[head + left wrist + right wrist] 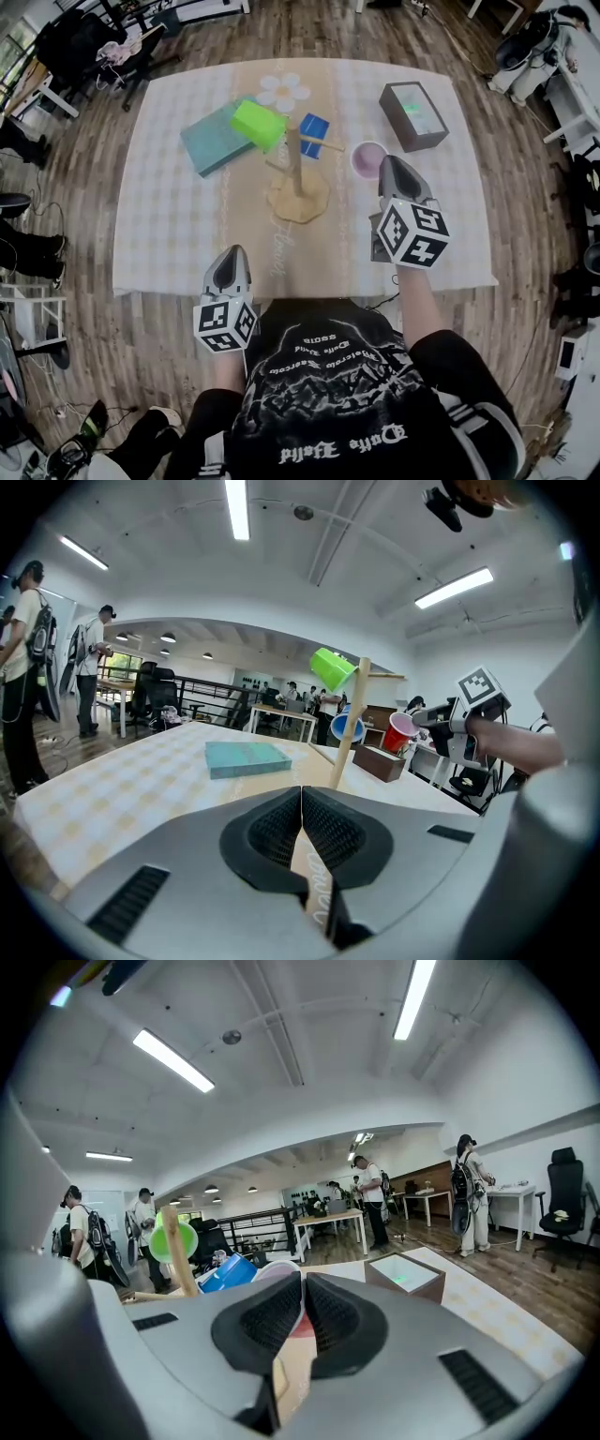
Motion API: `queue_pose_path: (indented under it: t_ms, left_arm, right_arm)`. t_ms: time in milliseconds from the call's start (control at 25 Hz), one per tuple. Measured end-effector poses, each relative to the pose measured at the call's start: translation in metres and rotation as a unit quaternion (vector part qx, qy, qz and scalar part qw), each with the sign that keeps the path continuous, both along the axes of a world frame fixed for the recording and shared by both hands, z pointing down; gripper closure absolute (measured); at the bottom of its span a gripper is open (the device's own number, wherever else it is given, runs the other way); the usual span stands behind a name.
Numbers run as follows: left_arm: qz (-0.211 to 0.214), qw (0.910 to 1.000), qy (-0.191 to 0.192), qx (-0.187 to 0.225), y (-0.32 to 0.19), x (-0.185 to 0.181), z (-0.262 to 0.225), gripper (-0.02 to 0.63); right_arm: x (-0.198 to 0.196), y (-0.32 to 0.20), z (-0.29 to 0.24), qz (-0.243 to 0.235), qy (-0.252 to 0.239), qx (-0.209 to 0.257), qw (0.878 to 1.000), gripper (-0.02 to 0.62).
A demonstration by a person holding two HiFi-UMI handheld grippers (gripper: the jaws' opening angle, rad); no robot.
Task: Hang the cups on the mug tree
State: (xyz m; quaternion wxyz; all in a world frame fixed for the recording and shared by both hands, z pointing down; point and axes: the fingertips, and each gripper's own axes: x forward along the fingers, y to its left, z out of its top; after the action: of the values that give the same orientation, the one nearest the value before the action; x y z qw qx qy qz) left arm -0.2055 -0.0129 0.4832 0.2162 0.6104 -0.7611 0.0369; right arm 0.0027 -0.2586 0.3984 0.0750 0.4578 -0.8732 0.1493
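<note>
The right gripper (392, 165) is clenched on the rim of a red cup (367, 159); its pads pinch the white lip with the red wall between them. The cup is off the table (169, 234), just right of the mug tree (294, 171), about level with the tree's lower pegs. The tree stands near the table's middle on a round wooden base. A green cup (258, 124) hangs from a peg on its far-left side and a blue cup (314, 128) from a peg on its far-right side. The left gripper (229, 266) is closed on nothing, its pads pressed together, at the table's near edge. A teal book (212, 142) lies toward the far-left corner, and a brown box (413, 114) toward the far-right corner.
</note>
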Motion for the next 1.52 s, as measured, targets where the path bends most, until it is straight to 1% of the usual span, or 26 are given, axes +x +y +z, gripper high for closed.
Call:
queue_pose_path:
  t_ms: [160, 400, 760, 1160, 1520]
  left_arm:
    - [0.002, 0.9999, 0.008, 0.009, 0.002, -0.001, -0.008, 0.584]
    - [0.016, 0.9995, -0.002, 0.029, 0.002, -0.002, -0.027, 0.584]
    - [0.028, 0.9994, -0.005, 0.022, 0.011, -0.011, -0.023, 0.584]
    - [0.022, 0.9995, -0.004, 0.023, 0.020, -0.020, -0.022, 0.584]
    - [0.023, 0.9994, -0.006, 0.025, 0.019, -0.021, -0.023, 0.584]
  right_arm:
    - [-0.003, 0.012, -0.021, 0.006, -0.004, 0.026, 1.000, 0.571]
    - [-0.012, 0.034, -0.051, 0.011, -0.002, 0.072, 0.997, 0.569]
    - [-0.029, 0.056, -0.079, 0.011, 0.003, 0.120, 0.993, 0.569]
    - [-0.036, 0.077, -0.091, 0.031, 0.012, 0.155, 0.987, 0.570]
    - [-0.053, 0.090, -0.093, 0.021, 0.011, 0.164, 0.986, 0.568]
